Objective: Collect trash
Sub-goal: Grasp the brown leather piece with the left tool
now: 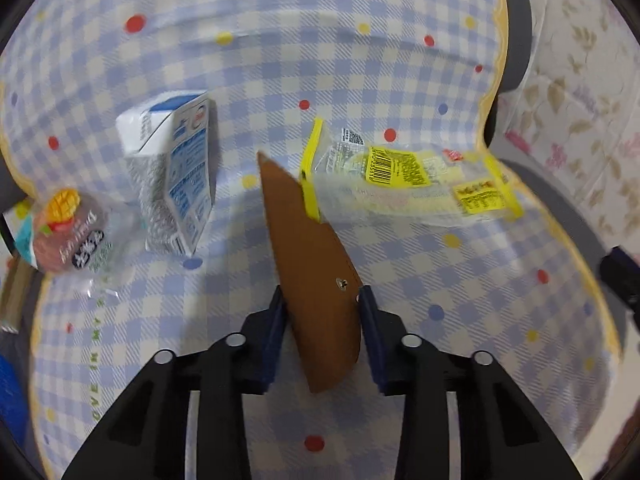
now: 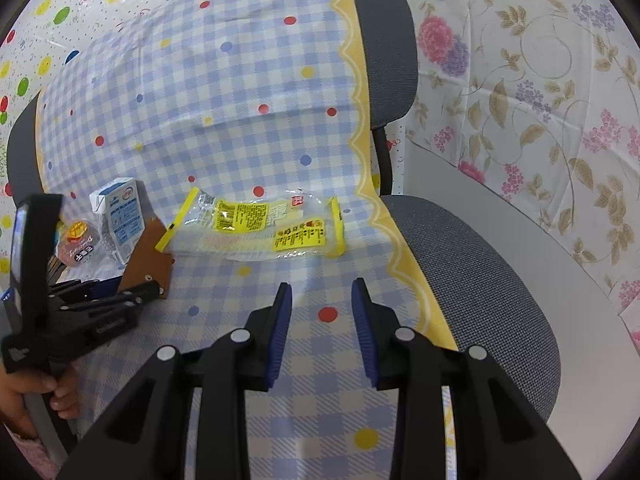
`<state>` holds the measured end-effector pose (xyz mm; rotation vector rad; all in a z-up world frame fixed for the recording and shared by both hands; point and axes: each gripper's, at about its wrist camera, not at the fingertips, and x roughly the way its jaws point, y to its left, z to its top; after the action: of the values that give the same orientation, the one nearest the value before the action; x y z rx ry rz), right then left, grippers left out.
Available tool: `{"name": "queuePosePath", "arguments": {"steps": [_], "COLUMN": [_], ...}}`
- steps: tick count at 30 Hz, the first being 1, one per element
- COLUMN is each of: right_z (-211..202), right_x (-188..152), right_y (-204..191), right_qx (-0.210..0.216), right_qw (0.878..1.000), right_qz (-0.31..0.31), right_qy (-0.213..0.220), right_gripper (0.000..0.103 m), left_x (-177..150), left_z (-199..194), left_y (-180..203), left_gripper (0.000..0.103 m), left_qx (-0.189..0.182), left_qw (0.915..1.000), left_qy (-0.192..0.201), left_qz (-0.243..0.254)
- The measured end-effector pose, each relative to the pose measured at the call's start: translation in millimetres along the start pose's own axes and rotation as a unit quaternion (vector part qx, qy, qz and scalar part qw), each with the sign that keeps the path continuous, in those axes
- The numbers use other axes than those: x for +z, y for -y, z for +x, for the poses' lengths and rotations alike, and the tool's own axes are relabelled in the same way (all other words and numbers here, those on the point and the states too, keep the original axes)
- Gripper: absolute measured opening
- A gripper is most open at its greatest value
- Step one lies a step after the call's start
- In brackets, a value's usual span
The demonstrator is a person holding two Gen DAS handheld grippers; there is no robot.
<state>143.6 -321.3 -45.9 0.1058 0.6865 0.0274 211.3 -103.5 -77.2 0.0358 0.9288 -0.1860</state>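
Note:
My left gripper (image 1: 322, 294) is shut on a flat brown card piece (image 1: 308, 264) and holds it above the checked cloth; it also shows in the right wrist view (image 2: 146, 258). A yellow-and-clear plastic wrapper (image 1: 404, 178) lies just beyond it, also in the right wrist view (image 2: 264, 224). A white-and-blue milk carton (image 1: 172, 172) lies to the left, and a clear snack pouch with a fruit picture (image 1: 66, 236) at the far left. My right gripper (image 2: 322, 294) is open and empty over the cloth, short of the wrapper.
The trash lies on a blue checked cloth (image 2: 240, 128) draped over a grey office chair (image 2: 476, 264). The chair back (image 2: 384, 28) rises behind. Floral sheeting (image 2: 540, 100) hangs at the right. The cloth's yellow edge (image 2: 400, 256) runs down the seat.

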Motion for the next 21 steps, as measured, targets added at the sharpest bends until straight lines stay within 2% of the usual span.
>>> {"name": "queuePosePath", "arguments": {"steps": [5,6,7,9,14,16,21], "right_z": [0,2,4,10,43,62,100], "right_x": [3,5,6,9,23,31,48], "right_y": [-10,-11,-13,-14,-3,8,30], "right_qx": [0.011,0.015,0.019,0.019,0.024,0.023,0.033], "right_qw": [1.000,1.000,1.000,1.000,0.999,0.998,0.995], "right_qz": [-0.009,-0.009,-0.007,-0.008,0.018,0.041,0.079], "right_qy": [-0.001,-0.003,-0.006,-0.009,-0.021,-0.030,-0.050], "right_gripper": [0.032,0.035,0.045,0.061,0.060,0.047,0.047], "left_x": [-15,-18,-20,-22,-20,-19,-16], "left_z": [-29,-38,-45,-58,-74,-76,-67], "left_y": [-16,-20,-22,-29,-38,-39,-41], "left_gripper": [0.029,0.029,0.029,0.029,0.029,0.029,0.029], "left_qx": [-0.020,-0.025,-0.026,-0.025,-0.024,-0.023,-0.026], "left_qw": [0.9994,0.9991,0.9988,0.9981,0.9970,0.9968,0.9972], "left_qy": [0.027,0.035,0.042,0.055,0.073,0.077,0.070], "left_qz": [-0.004,-0.004,-0.004,-0.006,-0.003,0.000,0.004]}}
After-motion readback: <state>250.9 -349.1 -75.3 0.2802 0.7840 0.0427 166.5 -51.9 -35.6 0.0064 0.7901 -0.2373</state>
